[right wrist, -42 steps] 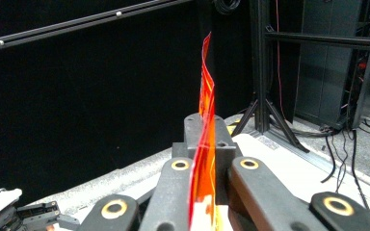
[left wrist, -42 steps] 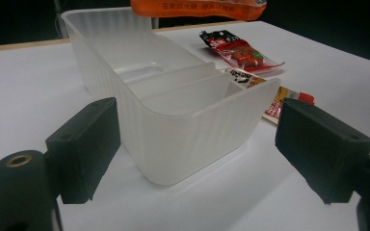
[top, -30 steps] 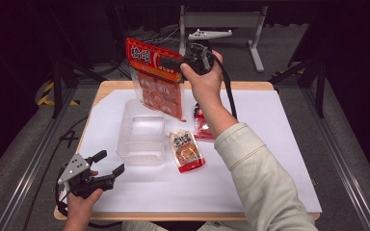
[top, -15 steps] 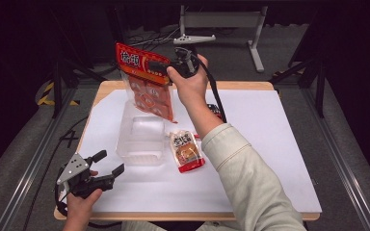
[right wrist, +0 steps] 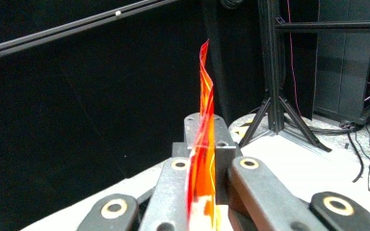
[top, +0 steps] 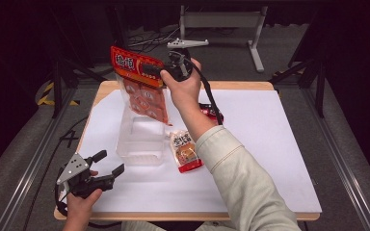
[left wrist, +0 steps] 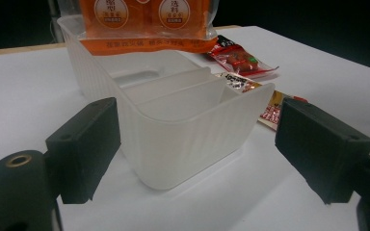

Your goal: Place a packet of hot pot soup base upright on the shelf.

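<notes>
Across the middle of the scene sits a white tabletop w/ a wooden edge, ringed by dark curtains, grey floor, black stands; a grey metal frame stands far behind, cables beside it.

Right gripper is raised over the far-left part of the table, jaws clenched on the top band of a red-orange snack bag. Bag hangs in the air, long axis roughly vertical, leaning a bit: top edge to the far left, bottom edge pointing down at the far end of a clear plastic container. In the left gripper view the bag's lower edge sits at the container's far rim; can't tell if touching. In the right gripper view the bag is seen edge-on, pinched between the pads.

Left gripper rests near the near-left corner, jaws released & wide, nothing between them, aimed at the container's near end.

Right of the container lies a small orange packet; a red packet lies farther off, partly behind the forearm.
</notes>
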A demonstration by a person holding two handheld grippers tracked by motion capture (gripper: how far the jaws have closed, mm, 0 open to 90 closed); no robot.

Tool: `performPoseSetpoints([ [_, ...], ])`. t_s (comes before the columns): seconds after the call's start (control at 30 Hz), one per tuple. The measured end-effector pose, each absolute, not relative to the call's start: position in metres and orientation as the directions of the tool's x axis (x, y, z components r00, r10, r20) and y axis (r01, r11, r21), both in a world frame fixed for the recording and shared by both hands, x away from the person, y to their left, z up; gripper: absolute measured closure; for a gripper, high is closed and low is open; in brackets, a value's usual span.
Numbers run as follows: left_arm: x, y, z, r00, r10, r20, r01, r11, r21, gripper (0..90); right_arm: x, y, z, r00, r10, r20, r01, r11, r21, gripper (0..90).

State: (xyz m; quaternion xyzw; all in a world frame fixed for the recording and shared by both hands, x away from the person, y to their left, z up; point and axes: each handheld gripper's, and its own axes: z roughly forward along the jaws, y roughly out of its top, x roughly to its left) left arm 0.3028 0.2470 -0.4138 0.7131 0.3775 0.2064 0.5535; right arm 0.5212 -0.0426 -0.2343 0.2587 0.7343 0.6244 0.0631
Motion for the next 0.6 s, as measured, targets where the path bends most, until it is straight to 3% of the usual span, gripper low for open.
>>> performPoseSetpoints([
  [0.6,0.303,0.247,-0.413,0.631,0.766,-0.121,0.305,-0.102,0.947,16.8,0.519,-0.032,-0.249,-0.840,0.484,0.244,0.309,0.057,0.949,90.0],
])
